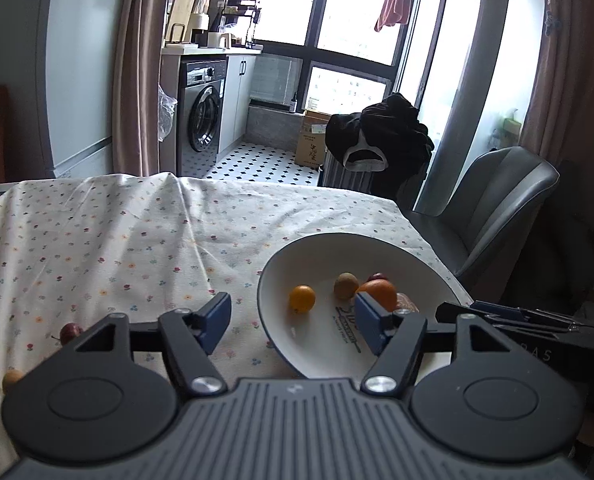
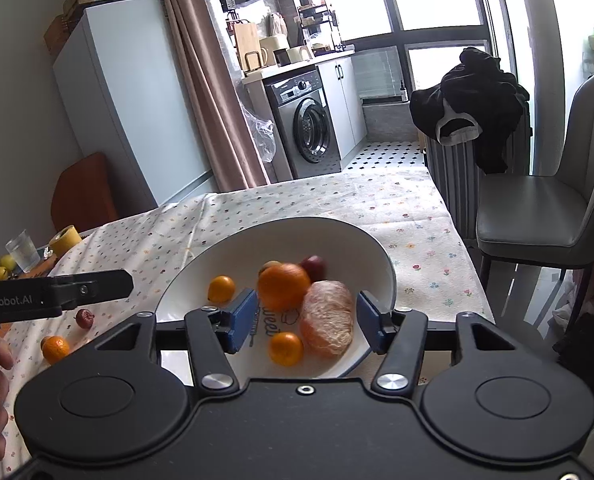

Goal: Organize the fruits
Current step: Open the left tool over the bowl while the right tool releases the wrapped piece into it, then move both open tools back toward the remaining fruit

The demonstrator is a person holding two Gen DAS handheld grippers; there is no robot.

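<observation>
On the floral cloth at far left, a small orange (image 2: 55, 349) and a dark red fruit (image 2: 84, 318) lie loose, half hidden in the left view. The left gripper (image 1: 293, 326) hovers level, jaws apart, empty. The white bowl (image 2: 377, 248) holds oranges, a kiwi partly hidden behind the big orange (image 2: 283, 286), and a peeled citrus (image 2: 327, 324). The right gripper (image 2: 305, 320) hangs above it, jaws wide.

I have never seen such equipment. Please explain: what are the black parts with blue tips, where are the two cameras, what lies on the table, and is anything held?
A person holds two hand grippers, each with a camera looking forward along its blue-padded fingers. One picture comes from the left gripper, the other from the right gripper. Both are open and hold nothing. On the flowered tablecloth stands a white bowl with a large orange, small oranges, a kiwi, a dark red fruit and a peeled citrus fruit. Outside it lie a small orange and a small red fruit.
</observation>
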